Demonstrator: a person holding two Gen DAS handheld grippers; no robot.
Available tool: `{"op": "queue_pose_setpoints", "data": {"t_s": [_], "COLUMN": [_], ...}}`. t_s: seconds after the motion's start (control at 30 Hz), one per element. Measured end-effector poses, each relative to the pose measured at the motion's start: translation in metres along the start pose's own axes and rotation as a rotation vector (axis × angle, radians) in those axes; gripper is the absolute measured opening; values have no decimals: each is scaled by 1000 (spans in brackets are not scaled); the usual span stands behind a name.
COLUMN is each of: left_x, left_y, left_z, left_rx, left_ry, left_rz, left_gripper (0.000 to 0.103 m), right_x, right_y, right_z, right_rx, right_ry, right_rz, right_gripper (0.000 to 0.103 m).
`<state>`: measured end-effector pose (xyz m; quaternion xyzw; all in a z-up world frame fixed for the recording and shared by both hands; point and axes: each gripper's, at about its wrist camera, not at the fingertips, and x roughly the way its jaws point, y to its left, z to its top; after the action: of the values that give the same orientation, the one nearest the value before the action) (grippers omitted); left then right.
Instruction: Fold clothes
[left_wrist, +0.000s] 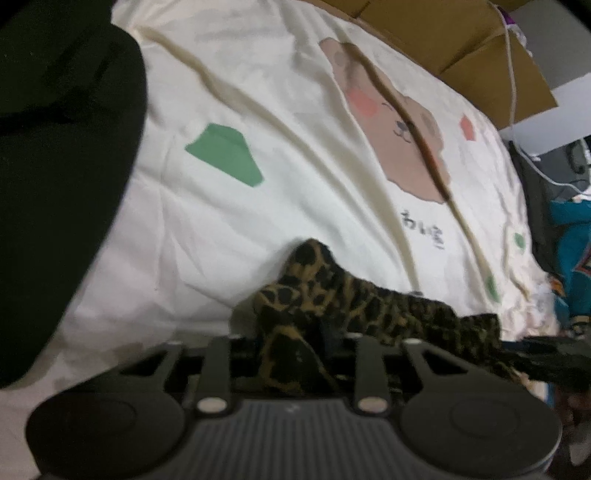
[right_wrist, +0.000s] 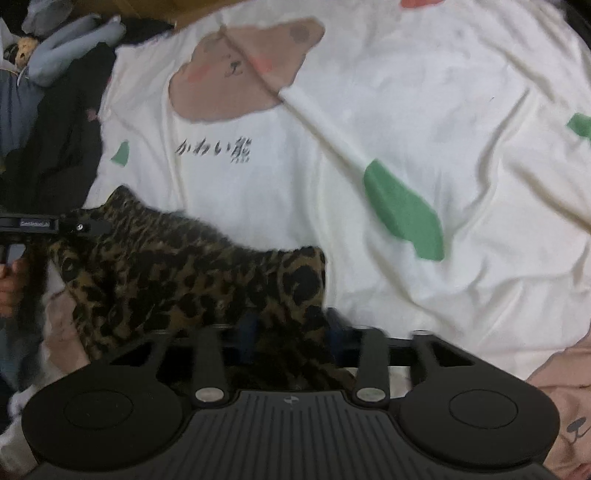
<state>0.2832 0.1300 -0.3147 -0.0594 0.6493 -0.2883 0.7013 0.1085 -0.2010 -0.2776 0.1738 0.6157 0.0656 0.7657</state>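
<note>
While both claws pinch one leopard-print garment, the fold is set up across a printed bed cover.

Garment: the leopard-print garment (right_wrist: 192, 266) lies bunched low on the cream bear-print duvet cover (left_wrist: 295, 110), stretched as a band between the two grippers, likely so that an edge can be pulled straight before folding.

Left gripper: the left gripper (left_wrist: 295, 343) has its jaws drawn nearly together on a wad of the leopard cloth, which rises between its fingers; in the right wrist view it shows at the far left, at the garment's other end.

Right gripper: the right gripper (right_wrist: 291, 332) is likewise narrowed on the fabric, with cloth filling the gap between its fingers.

Surface: the duvet cover is creased, a soft bed for laying the piece flat.

Surroundings: cardboard boxes (left_wrist: 461, 40) sit beyond the cover; other dark clothes (right_wrist: 62, 147) lie heaped beside it, seemingly waiting.

Stage, as judged: early, the garment gripped but not yet spread.
</note>
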Motion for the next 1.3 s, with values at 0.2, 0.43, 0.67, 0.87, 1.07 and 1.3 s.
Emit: {"op": "queue_pose_setpoints", "data": {"t_s": [0.2,0.43,0.67,0.87,1.07,1.3], "left_x": [-19,-45,-61,-49,-35,11], "left_y": [-8,-24,-43,-58,-70,-65], "left_z": [1,8,22,34,41,52], "left_rx": [17,20,15,31,59,46], "left_ry": [-63,-171,-279,-310,-329,-222], "left_rz": [-51,-131,-189,-168,-122,-26], "left_gripper": [4,4,3,3,3,3], "right_x": [-20,-61,-109,-118,-98,-52], "right_y": [10,26,19,-15,-43,-72], "right_z": [14,32,74,102,110,101], "right_rx": [-106,-246,-360,-308,-298,-259], "right_ry": [64,80,45,-85,-160,-205], "right_rz": [-45,-128,-203,-191,-143,-78], "right_gripper": [8,7,7,7,7,7]}}
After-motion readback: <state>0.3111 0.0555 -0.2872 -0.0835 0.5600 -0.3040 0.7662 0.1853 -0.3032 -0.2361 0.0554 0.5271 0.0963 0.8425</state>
